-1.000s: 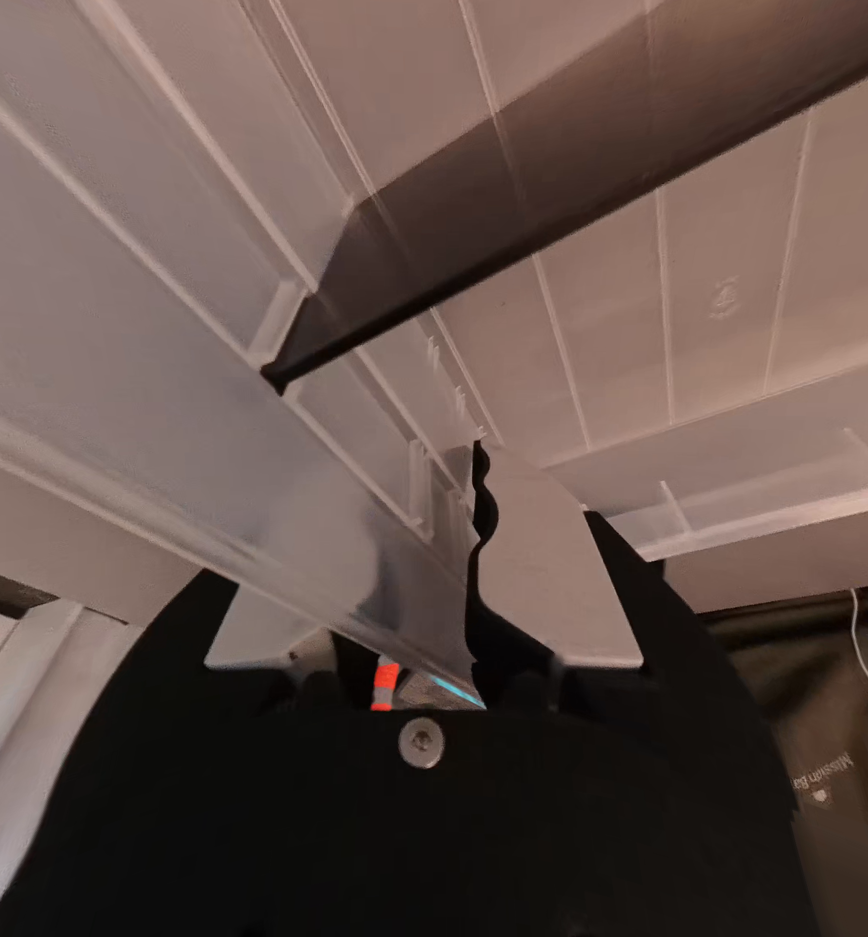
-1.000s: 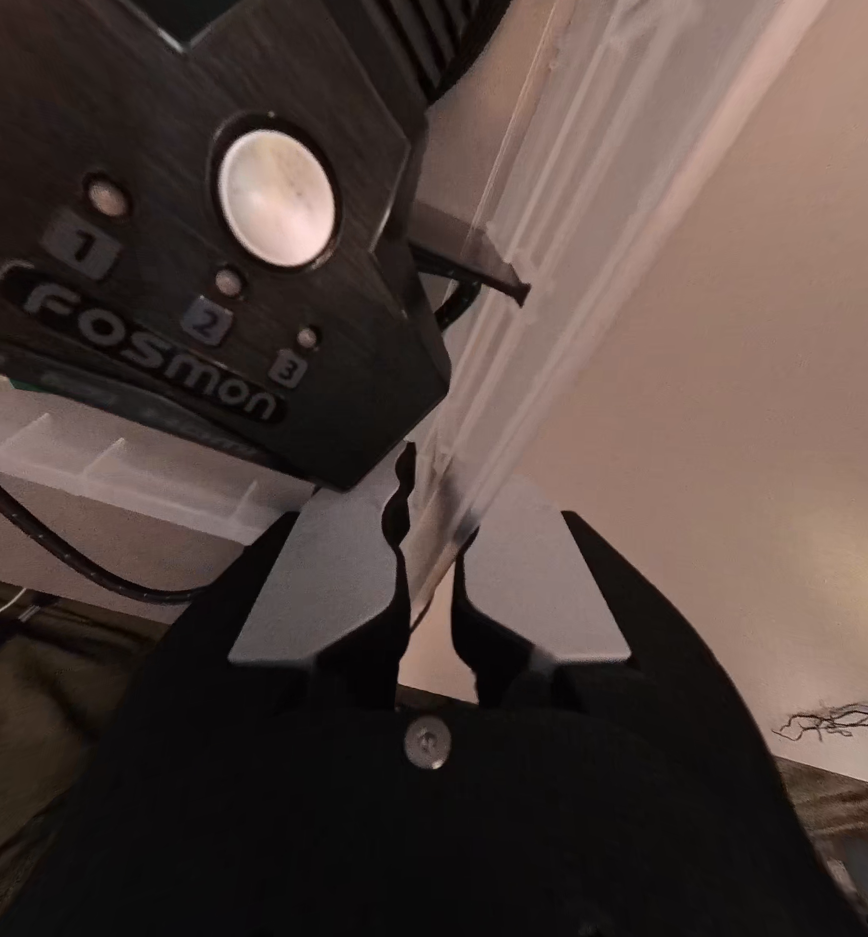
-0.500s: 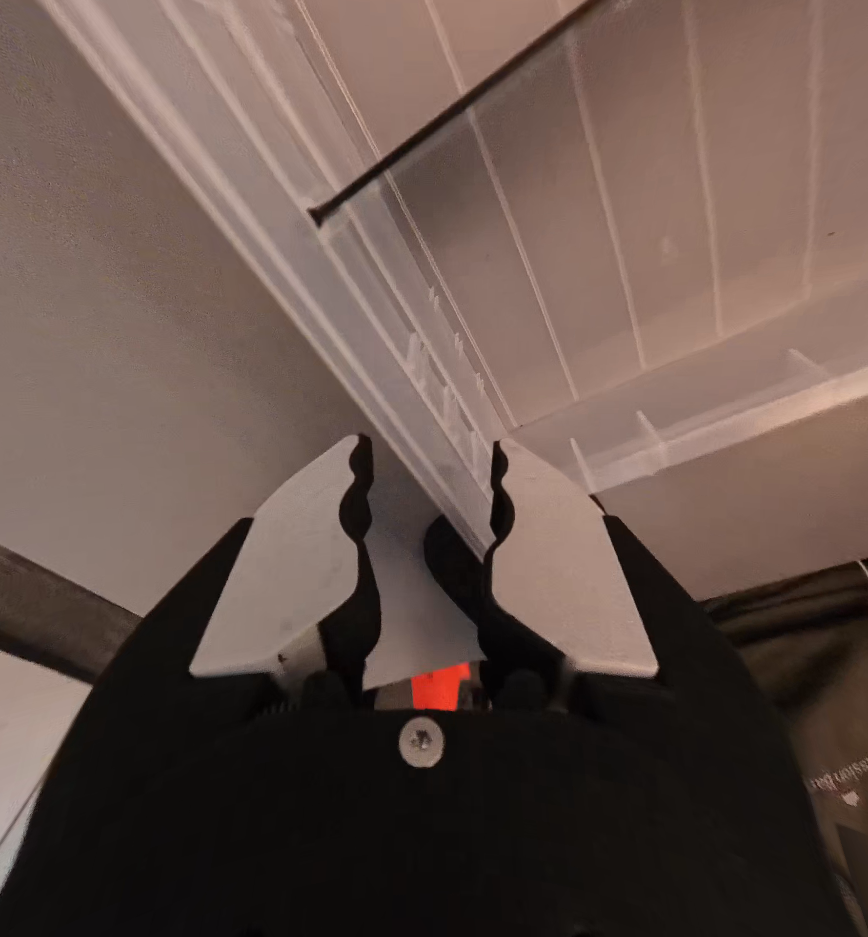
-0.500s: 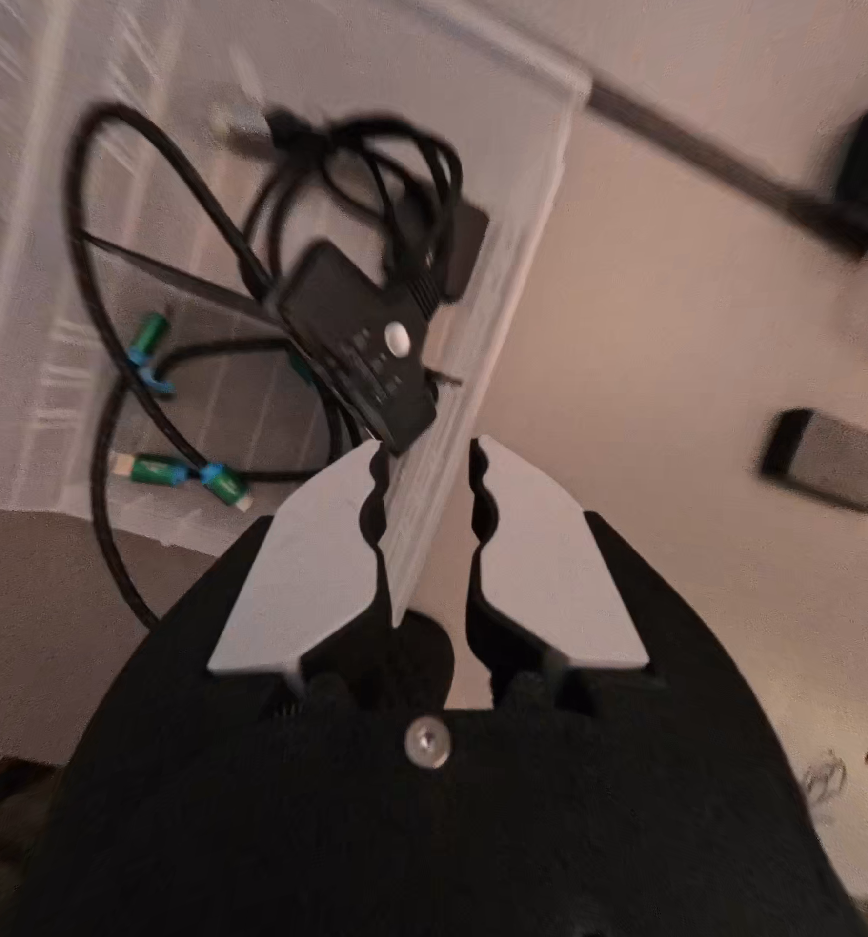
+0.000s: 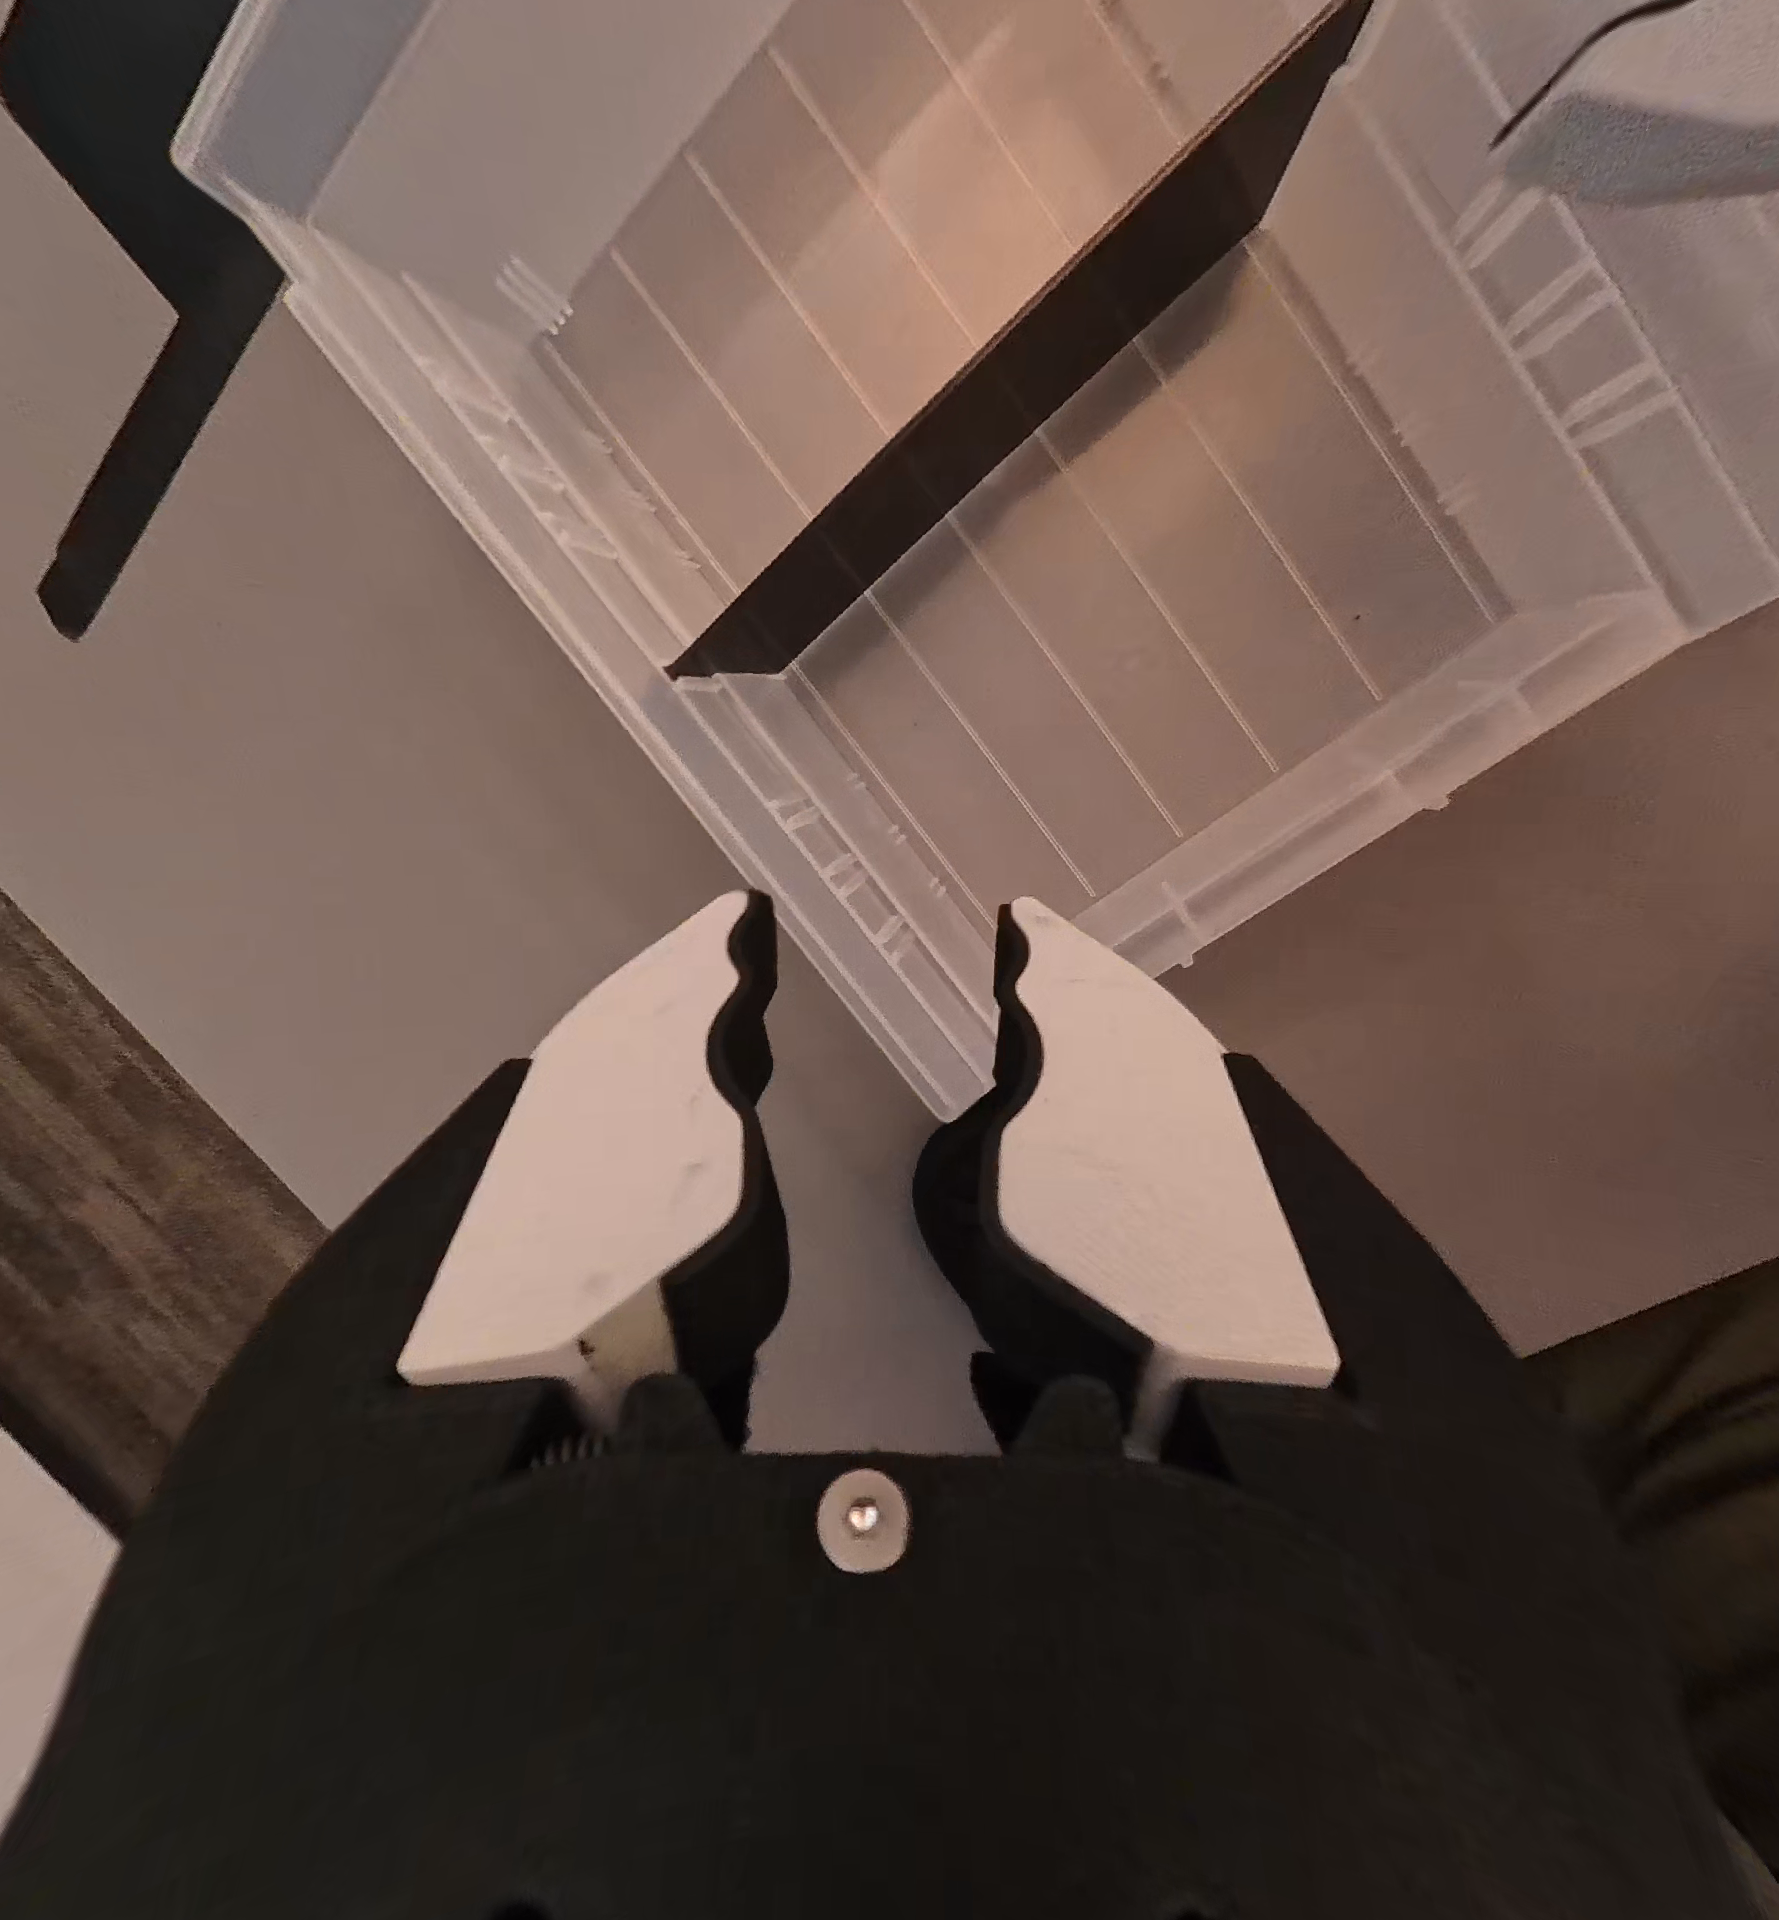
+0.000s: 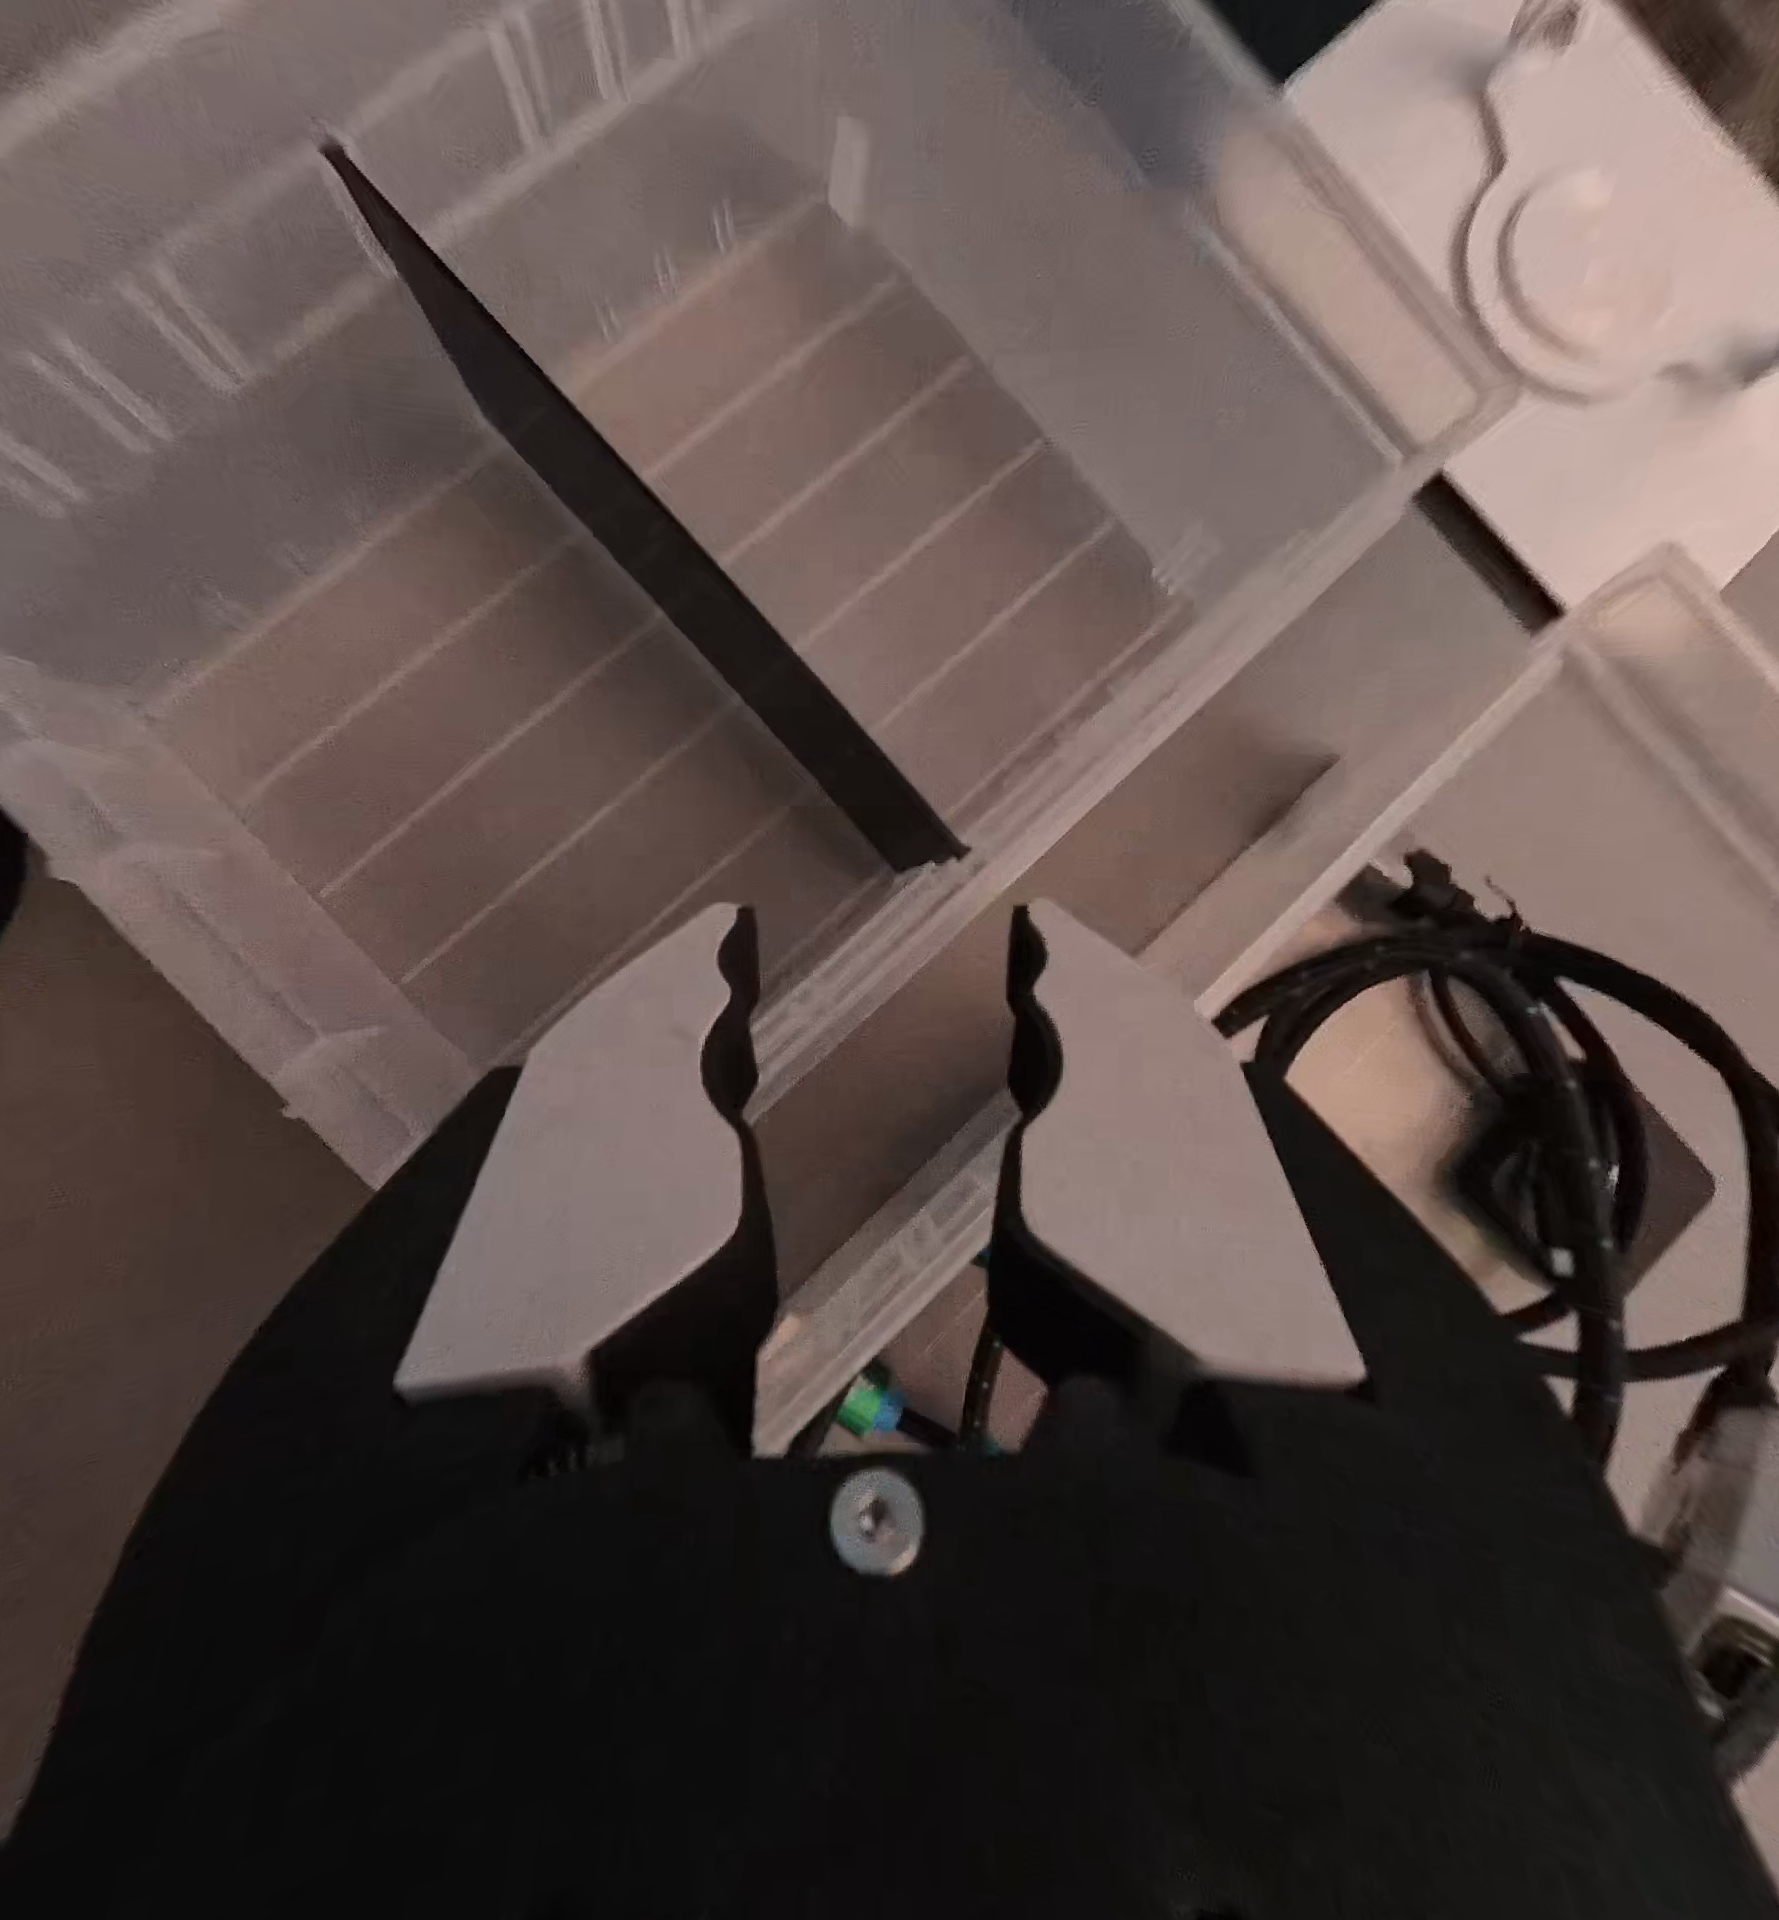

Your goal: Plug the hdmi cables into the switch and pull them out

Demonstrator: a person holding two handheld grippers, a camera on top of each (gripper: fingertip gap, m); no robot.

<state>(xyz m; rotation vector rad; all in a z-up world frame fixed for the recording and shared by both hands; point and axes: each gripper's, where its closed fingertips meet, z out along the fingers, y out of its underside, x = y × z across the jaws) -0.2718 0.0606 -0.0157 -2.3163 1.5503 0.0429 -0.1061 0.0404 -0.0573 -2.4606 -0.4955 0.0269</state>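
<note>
My left gripper (image 5: 885, 925) is open and empty, with the near corner of an empty clear plastic bin (image 5: 968, 436) between its fingers, untouched. My right gripper (image 6: 880, 925) is open and empty over the gap between that empty bin (image 6: 552, 675) and a second clear bin (image 6: 1643, 831). The second bin holds coiled black HDMI cables (image 6: 1550, 1122). A green connector (image 6: 864, 1418) shows low between my right fingers. A blurred grey boxy thing (image 6: 1747, 1538) at the right edge may be the switch. No cable is held.
A black divider (image 5: 1020, 416) crosses the empty bin; it also shows in the right wrist view (image 6: 656, 540). A white lid-like part (image 6: 1591, 260) lies at the upper right. A dark shape (image 5: 137, 312) sits beyond the bin. A beige table (image 5: 293, 779) carries everything.
Both grippers were shut on clear bin walls, then opened and let go. Both have pulled back, and the right view has swung from the switch and cables to the empty bin.
</note>
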